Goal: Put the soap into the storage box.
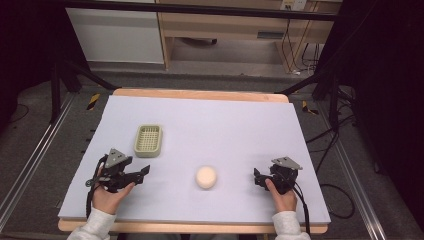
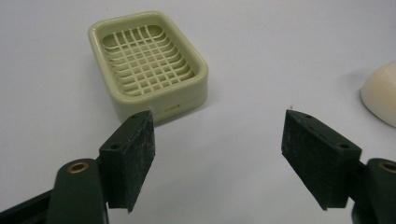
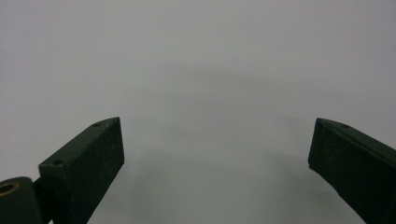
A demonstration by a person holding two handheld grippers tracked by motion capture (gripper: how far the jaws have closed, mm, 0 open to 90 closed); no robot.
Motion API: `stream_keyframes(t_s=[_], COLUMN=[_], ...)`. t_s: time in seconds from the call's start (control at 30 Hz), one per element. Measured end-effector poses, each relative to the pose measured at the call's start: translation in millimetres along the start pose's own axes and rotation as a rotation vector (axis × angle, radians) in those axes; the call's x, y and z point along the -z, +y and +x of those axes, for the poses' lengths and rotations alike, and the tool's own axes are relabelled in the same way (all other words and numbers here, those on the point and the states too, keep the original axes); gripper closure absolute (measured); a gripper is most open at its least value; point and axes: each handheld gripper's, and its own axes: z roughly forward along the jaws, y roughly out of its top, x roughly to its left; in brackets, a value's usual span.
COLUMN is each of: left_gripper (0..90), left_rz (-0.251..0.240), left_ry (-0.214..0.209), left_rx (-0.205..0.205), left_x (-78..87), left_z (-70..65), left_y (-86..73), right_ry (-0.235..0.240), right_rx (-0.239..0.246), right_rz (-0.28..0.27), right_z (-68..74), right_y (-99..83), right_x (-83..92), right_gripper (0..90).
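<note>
A pale green soap dish with a grid insert sits on the left half of the lavender mat. A round cream soap bar lies near the mat's front middle. My left gripper rests low at the front left, below the dish and left of the soap, pointing right. In the left gripper view it stands open and holds nothing, with the dish just ahead to the left and the soap at the right edge. My right gripper sits right of the soap, open over bare mat.
The mat covers a wooden table whose edge shows at the back and front. Black frame legs and cables stand on the floor around the table. A wooden shelf unit is behind.
</note>
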Motion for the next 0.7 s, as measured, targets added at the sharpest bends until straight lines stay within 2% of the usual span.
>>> stream_keyframes(t_s=[0.7], left_gripper=[25.9], left_rz=[0.002], left_ry=[-0.041], left_rx=[-0.031], left_x=[-12.0], left_z=[-21.3], left_y=[11.5], right_ry=[0.000], right_rx=[0.003], right_rz=[-0.003], right_z=[-0.1], right_y=[-0.2], right_x=[0.5], right_gripper=[4.0])
